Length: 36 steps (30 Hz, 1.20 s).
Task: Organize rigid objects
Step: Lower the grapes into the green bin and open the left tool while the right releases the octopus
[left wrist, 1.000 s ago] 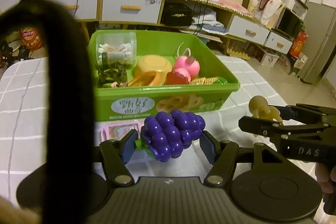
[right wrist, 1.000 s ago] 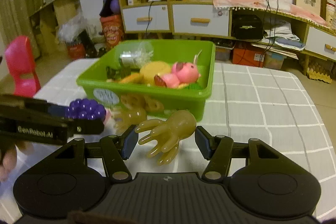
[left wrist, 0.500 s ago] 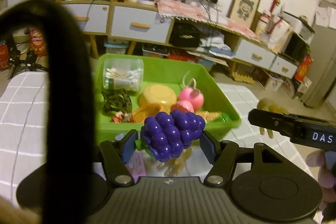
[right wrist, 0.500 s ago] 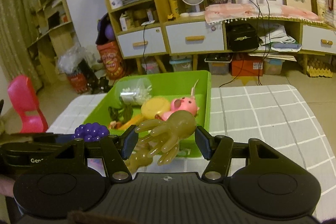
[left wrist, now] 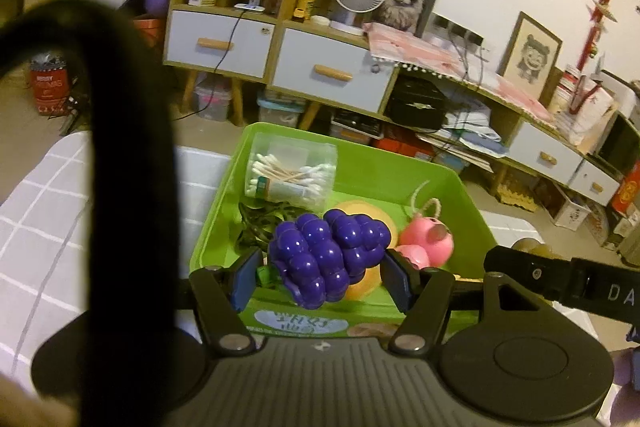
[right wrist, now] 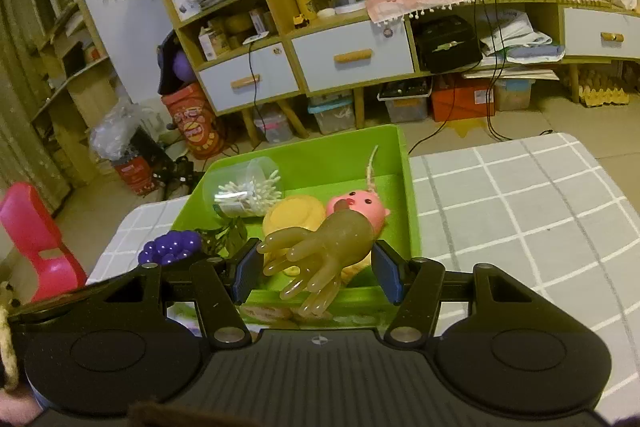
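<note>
My left gripper (left wrist: pixel 326 277) is shut on a purple toy grape bunch (left wrist: pixel 328 257) and holds it above the near edge of the green bin (left wrist: pixel 460 187). My right gripper (right wrist: pixel 316 273) is shut on a tan rubber hand (right wrist: pixel 324 253) and holds it above the same bin (right wrist: pixel 404 163). The grape bunch also shows at the left in the right wrist view (right wrist: pixel 170 247). The bin holds a clear box of cotton swabs (left wrist: pixel 292 175), a yellow bowl (right wrist: pixel 294 217), a pink pig toy (left wrist: pixel 428 239) and a dark green plant piece (left wrist: pixel 256 223).
The bin stands on a table with a grey checked cloth (right wrist: pixel 520 211). Behind it are a wooden cabinet with white drawers (right wrist: pixel 352 57), fans and floor clutter. A red child chair (right wrist: pixel 36 239) stands at the left. A thick black cable (left wrist: pixel 132 187) crosses the left wrist view.
Both grippers rose and moved forward with their toys, from table level in front of the bin to above its near edge. Their grips did not change.
</note>
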Each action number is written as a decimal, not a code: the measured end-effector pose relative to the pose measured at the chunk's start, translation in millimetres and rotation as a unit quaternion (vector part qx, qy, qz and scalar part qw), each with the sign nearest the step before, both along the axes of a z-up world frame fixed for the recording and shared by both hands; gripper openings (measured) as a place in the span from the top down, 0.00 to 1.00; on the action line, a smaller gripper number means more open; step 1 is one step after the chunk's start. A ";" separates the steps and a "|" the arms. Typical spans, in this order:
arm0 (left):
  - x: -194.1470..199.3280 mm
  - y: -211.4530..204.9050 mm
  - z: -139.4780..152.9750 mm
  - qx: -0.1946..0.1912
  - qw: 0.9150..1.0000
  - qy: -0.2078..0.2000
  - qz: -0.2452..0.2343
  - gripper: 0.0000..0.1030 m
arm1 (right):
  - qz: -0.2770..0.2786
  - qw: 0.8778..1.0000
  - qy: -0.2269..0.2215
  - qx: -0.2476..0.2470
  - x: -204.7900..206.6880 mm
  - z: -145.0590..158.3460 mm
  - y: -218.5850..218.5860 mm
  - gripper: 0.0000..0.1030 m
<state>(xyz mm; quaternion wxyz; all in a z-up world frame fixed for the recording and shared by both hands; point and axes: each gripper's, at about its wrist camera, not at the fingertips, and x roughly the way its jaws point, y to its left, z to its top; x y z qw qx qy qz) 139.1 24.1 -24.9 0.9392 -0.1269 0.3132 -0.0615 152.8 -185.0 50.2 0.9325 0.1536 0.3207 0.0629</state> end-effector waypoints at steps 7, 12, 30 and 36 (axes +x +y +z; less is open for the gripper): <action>7.0 -3.3 -9.1 0.017 1.000 -0.005 0.003 0.65 | -0.008 1.000 0.006 0.010 10.5 -5.4 5.4 0.38; 7.0 -2.9 -9.2 0.017 1.000 -0.009 0.004 0.65 | -0.012 1.000 0.010 0.015 13.2 -7.5 6.1 0.38; -2.7 -14.3 -2.0 0.026 0.999 -0.016 -0.029 0.28 | -0.020 1.000 -0.004 0.022 4.4 5.3 2.3 0.11; -11.5 -10.2 3.1 0.042 0.998 -0.021 -0.038 0.28 | -0.014 1.000 -0.003 0.009 -4.7 11.3 1.3 0.10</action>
